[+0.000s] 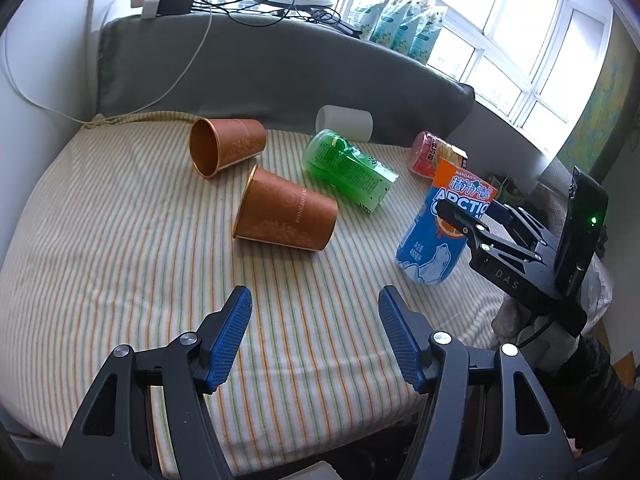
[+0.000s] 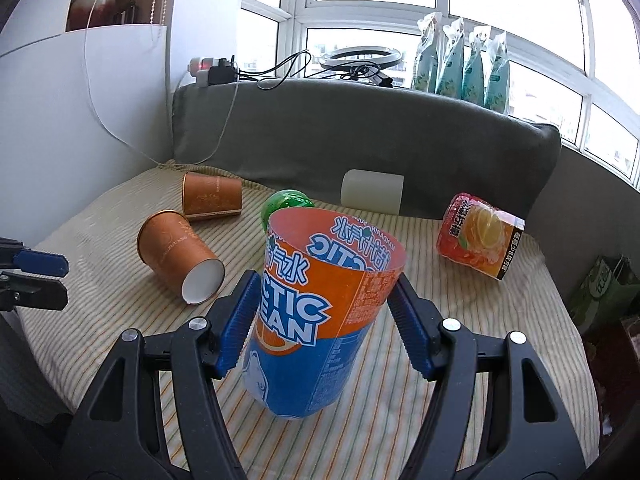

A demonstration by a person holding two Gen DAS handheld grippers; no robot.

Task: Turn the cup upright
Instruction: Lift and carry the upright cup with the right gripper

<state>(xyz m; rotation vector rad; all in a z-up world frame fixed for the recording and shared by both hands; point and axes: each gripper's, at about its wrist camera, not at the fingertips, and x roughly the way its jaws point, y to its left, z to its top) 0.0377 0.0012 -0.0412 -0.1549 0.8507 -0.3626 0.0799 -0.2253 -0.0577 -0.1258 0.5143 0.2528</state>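
My right gripper is shut on the blue-and-orange Arctic Ocean cup, which stands open end up on the striped cloth. The left wrist view shows this cup with the right gripper around it. My left gripper is open and empty near the cloth's front edge. Two brown paper cups lie on their sides. A green cup, a red-orange cup and a white cup also lie on their sides.
A grey cushion backs the cloth, with cables and a power strip on top. Teal pouches stand on the window sill. A white wall is at the left. Bags sit beyond the right edge.
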